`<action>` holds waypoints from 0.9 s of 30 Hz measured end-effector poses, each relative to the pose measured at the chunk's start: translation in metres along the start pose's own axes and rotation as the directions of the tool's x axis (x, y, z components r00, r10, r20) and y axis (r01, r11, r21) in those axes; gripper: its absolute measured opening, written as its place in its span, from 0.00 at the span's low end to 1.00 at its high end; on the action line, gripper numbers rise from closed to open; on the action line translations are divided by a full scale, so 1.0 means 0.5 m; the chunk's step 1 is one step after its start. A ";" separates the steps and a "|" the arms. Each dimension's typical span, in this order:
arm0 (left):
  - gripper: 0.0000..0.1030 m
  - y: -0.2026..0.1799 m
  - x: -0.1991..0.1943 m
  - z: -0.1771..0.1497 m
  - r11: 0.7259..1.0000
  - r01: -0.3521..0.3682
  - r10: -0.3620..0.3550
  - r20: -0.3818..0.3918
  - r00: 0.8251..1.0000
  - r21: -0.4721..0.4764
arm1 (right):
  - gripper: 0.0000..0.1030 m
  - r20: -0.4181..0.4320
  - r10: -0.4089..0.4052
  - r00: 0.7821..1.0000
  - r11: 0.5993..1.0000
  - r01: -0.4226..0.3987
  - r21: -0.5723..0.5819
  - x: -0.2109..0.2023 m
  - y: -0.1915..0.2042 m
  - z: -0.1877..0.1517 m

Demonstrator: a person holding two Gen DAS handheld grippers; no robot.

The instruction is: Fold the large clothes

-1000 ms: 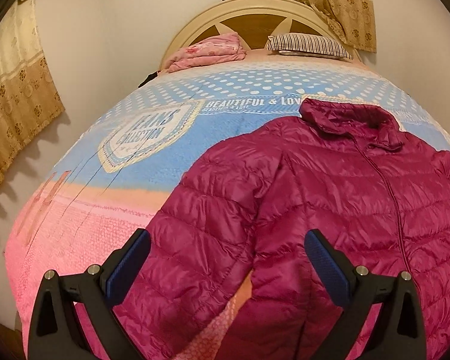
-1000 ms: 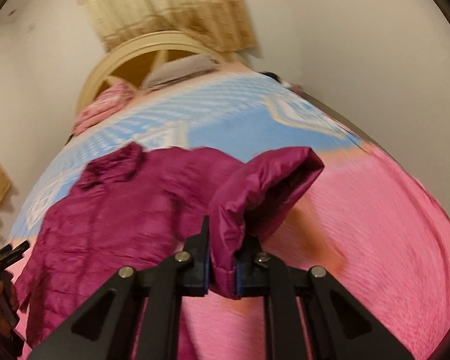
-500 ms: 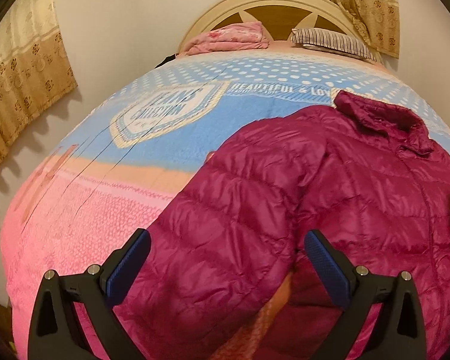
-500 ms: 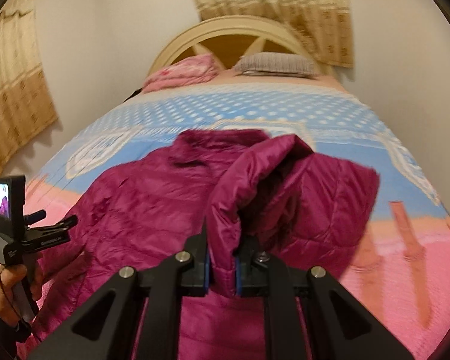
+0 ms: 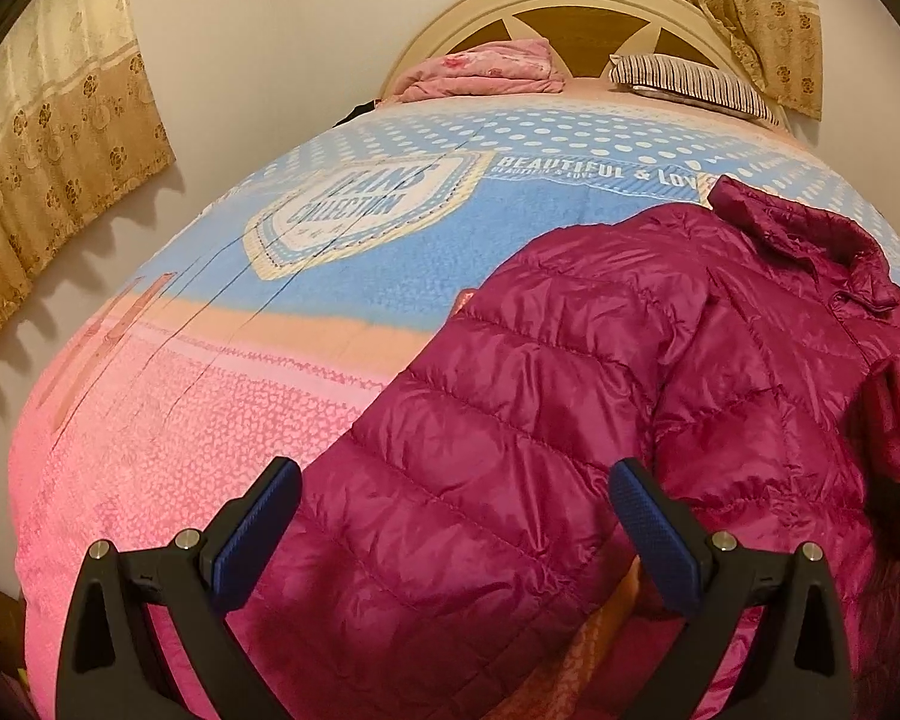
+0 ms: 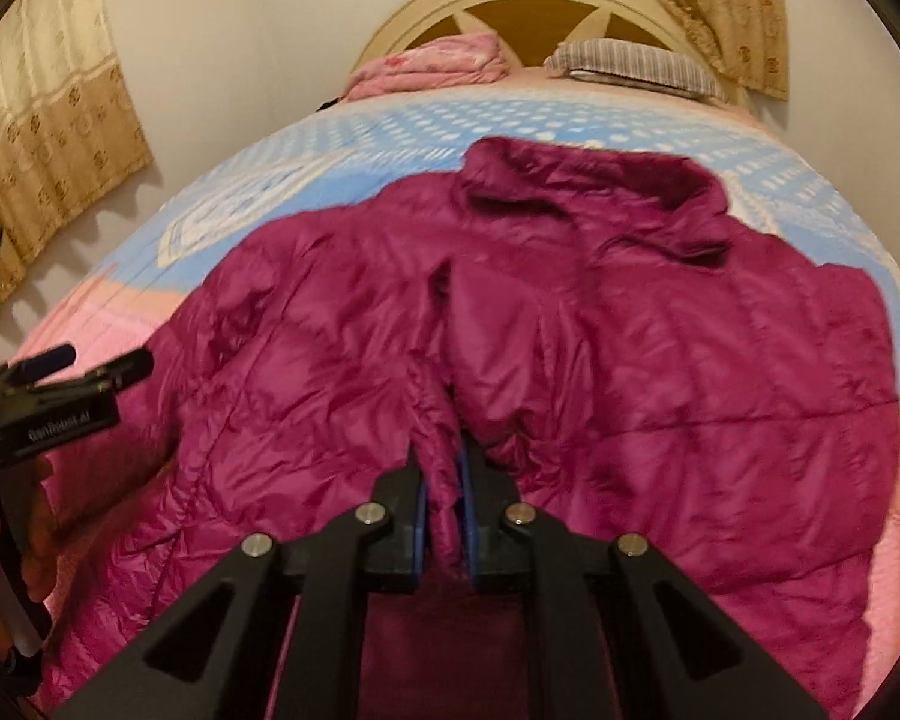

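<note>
The right gripper [image 6: 444, 480] is clamped on a fold of the jacket [image 6: 570, 348] — a narrow ridge of magenta quilted fabric stands pinched between its blue pads [image 6: 419, 516]. From that pinch the cloth runs up and away in a crease toward the collar [image 6: 594, 180], and the sleeve on this side lies doubled over the jacket's front.

The left gripper [image 5: 453, 531] has its jaws wide apart, the blue pads [image 5: 258, 525] bare and nothing pressed between them. It hangs just above the other sleeve [image 5: 480, 480], which slopes down from the shoulder toward the near edge of the bed; whether the pads touch the fabric cannot be told. In the right wrist view this gripper shows at the left edge [image 6: 84, 369], with the person's hand [image 6: 6, 552] on its handle.

The jacket lies spread on the bed cover [image 5: 210, 420], front up, collar toward the headboard [image 5: 570, 0], body over the pink lower part of the cover and the shoulders reaching into the blue band — beside a badge print [image 5: 354, 204] with lettering. Past the dotted stretch of the cover a folded pink blanket [image 5: 486, 69] and a striped pillow [image 5: 684, 81] rest against the headboard. Beige patterned curtains [image 5: 60, 120] hang on the walls on either side.
</note>
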State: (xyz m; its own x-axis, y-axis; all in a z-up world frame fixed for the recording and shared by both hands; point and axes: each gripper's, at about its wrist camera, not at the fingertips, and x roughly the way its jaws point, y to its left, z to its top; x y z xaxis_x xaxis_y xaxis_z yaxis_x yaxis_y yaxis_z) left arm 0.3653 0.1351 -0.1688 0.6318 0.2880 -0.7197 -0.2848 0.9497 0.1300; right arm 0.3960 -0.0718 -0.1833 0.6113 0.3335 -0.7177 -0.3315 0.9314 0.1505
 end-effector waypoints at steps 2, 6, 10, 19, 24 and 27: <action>0.99 -0.003 -0.002 0.000 1.000 0.001 -0.001 -0.002 1.000 0.002 | 0.11 -0.007 0.014 1.000 1.000 -0.014 -0.007 0.010 0.014 -0.006; 0.99 -0.016 -0.022 0.010 1.000 0.007 -0.007 0.023 1.000 0.001 | 0.19 -0.012 0.007 1.000 0.998 -0.008 -0.059 0.006 0.033 -0.008; 0.99 -0.032 -0.042 0.028 1.000 0.006 -0.007 0.042 0.999 0.012 | 0.85 0.038 0.052 0.998 0.995 -0.049 -0.091 -0.031 0.048 -0.020; 0.99 -0.147 -0.102 0.051 0.987 0.134 -0.139 0.052 0.989 0.083 | 0.84 0.094 -0.033 0.995 0.997 0.039 -0.063 -0.141 -0.009 -0.067; 0.99 -0.255 -0.126 0.038 0.965 0.211 -0.223 0.062 0.973 0.157 | 0.69 0.093 -0.246 0.965 0.969 0.243 0.043 -0.128 -0.105 -0.058; 0.99 -0.303 -0.124 0.028 0.954 0.236 -0.249 0.047 0.967 0.183 | 0.66 0.066 -0.316 0.947 0.945 0.307 0.112 -0.109 -0.160 -0.058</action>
State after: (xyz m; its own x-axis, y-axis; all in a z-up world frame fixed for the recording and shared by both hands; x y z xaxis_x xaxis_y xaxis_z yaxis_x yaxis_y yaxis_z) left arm 0.3797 -0.0250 -0.1344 0.7158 0.0483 -0.6966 0.0096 0.9968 0.0790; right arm 0.3683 -0.1687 -0.1758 0.7307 0.0313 -0.6819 -0.0449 0.9990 -0.0022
